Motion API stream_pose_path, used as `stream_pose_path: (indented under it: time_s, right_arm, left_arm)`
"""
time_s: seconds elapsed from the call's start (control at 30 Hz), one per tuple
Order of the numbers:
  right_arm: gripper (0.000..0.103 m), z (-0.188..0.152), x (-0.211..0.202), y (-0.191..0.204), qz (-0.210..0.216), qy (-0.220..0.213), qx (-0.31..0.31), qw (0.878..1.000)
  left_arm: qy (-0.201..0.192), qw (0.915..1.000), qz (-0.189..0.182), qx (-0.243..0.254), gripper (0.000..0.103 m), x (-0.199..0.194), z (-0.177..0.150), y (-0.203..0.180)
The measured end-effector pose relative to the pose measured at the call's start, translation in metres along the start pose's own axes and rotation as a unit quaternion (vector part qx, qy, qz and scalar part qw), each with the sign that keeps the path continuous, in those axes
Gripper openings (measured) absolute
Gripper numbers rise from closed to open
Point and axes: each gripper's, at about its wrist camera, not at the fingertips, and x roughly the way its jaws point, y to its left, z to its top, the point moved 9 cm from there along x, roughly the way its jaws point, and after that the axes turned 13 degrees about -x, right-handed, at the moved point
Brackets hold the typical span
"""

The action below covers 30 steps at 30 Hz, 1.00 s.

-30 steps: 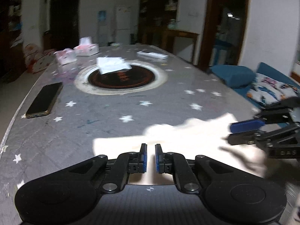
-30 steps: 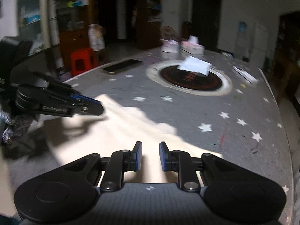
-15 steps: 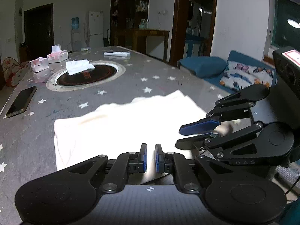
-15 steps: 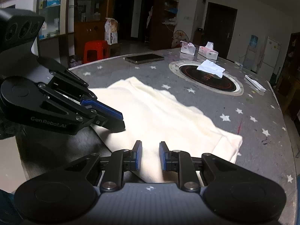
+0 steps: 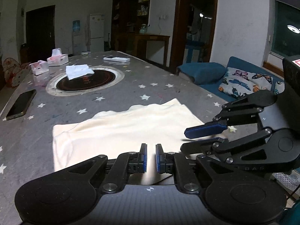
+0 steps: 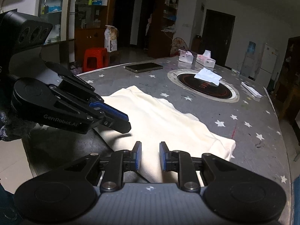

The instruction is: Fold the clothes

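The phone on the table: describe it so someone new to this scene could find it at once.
Start at the grey star-patterned table and find the round dark hotplate set into its middle. From there go to the table's left edge in the left wrist view: the phone lies flat there, screen up. It is the only dark, slim slab; the tissue boxes and the remote beyond are pale.

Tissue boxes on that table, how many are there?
2. One tissue box and the other sit side by side at the far end, beyond the round inset. More may be hidden.
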Motion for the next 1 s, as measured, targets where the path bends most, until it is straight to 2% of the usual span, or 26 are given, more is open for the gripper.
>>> stream_pose_path:
  time_s: [0.17,0.37,0.5,0.63,0.8,1.0]
  right_arm:
    - [0.019,-0.016,0.009,-0.002,0.003,0.014,0.020,1.000]
    - [0.019,-0.003,0.004,-0.010,0.010,0.006,0.029,0.999]
    - [0.019,-0.004,0.010,-0.016,0.015,0.009,0.047,0.999]
    - [0.020,-0.011,0.019,-0.017,0.024,0.023,0.062,0.997]
    - [0.021,0.003,0.017,-0.025,0.020,0.018,0.048,0.998]
    - [0.021,0.020,0.039,-0.042,0.014,0.012,0.049,0.999]
  left_arm:
    - [0.015,0.9999,0.006,0.001,0.012,0.014,-0.011,0.003]
    - [0.000,0.9999,0.011,-0.012,0.013,0.001,-0.004,0.009]
    - [-0.011,0.9984,0.040,-0.039,0.014,-0.003,0.001,0.032]
    - [-0.002,0.9954,0.063,-0.072,0.014,-0.003,-0.004,0.059]
    - [-0.027,0.9947,0.064,-0.076,0.016,-0.017,0.007,0.065]
    - [-0.020,0.9910,0.084,-0.102,0.016,-0.010,0.006,0.083]
